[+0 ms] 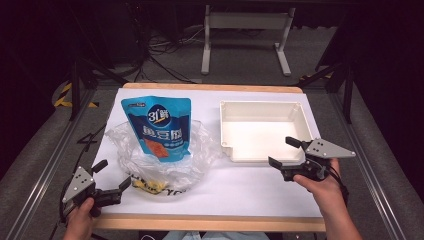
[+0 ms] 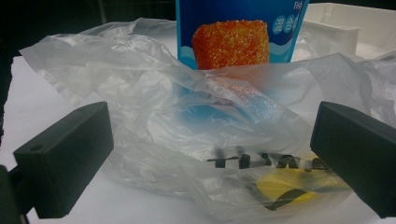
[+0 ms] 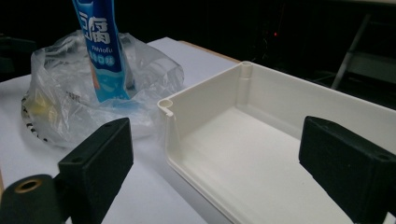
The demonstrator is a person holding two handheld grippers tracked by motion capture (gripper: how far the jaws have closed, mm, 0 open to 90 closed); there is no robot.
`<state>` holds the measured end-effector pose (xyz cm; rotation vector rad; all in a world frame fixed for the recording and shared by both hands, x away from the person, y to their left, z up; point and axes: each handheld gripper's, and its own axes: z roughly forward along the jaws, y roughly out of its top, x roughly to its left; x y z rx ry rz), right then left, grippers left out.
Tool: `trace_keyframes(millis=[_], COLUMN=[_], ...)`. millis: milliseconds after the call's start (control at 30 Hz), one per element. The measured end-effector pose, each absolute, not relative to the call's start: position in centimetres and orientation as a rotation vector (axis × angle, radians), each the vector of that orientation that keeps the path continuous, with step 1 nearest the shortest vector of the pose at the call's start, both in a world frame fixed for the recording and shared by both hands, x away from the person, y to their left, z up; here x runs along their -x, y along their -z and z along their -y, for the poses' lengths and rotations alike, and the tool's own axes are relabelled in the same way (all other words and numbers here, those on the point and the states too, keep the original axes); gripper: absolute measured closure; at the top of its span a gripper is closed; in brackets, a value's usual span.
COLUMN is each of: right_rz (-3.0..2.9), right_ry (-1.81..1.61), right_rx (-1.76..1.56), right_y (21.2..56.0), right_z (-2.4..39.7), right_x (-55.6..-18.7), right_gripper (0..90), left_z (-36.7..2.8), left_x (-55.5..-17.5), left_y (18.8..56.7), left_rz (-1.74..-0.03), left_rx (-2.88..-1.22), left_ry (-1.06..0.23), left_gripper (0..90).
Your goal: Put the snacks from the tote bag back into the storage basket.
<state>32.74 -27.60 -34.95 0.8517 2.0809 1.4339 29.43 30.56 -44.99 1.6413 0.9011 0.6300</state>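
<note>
Two grippers wait with jaws apart and empty. The blue fish tofu pouch (image 1: 159, 129) stands upright in the clear plastic bag (image 1: 165, 165) at the left, just beyond the left gripper (image 1: 114, 181), which is nearer to it. The right gripper (image 1: 285, 152) hovers at the near edge of the white tray (image 1: 300, 112), well apart from the pouch.

Pouch (image 1: 159, 127) in plastic bag (image 1: 165, 165) table-left, tray (image 1: 263, 131) right, well apart, grippers near edge.

Overhead light brightens my white table (image 1: 260, 192) while the surroundings stay dark; my black jaws blur up close, and the plastic bag (image 2: 154, 116) glares softly.
</note>
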Motion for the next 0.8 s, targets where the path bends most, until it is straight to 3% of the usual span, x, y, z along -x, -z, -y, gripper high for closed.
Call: trace_keyframes(millis=[800], right_rz=[-2.128], right_ry=[-1.473], right_rx=[-0.661], right_y=[31.6], right_z=[24.3], right_x=[-34.7], right_gripper=[13.8], left_z=[-30.6], left_x=[-29.4], left_y=[45.0], left_rz=[-0.921], left_rx=[-1.651], left_ry=[-0.630], left_gripper=[0.2])
